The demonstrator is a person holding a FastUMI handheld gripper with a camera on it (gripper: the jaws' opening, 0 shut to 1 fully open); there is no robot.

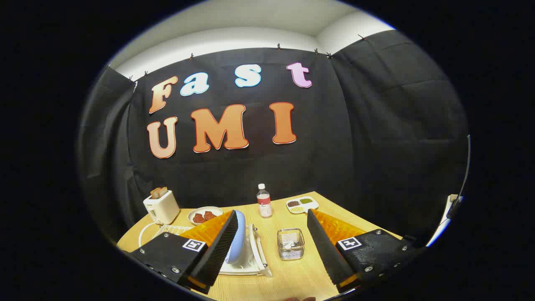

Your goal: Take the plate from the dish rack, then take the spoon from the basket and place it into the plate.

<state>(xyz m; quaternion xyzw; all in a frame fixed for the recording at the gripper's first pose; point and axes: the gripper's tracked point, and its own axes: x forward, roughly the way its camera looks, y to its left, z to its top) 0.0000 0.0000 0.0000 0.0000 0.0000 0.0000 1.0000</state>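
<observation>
The pale blue round plate point(239, 240) stands on edge in the white dish rack point(255, 261), near the wooden bench's front edge, touching or just beside the left finger of the spread, empty gripper point(271, 242).

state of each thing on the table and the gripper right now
gripper: open, holding nothing
plate: upright on edge in the dish rack
basket: upright between the fingers
bottle: upright, capped
toaster: toast sticking up
</observation>
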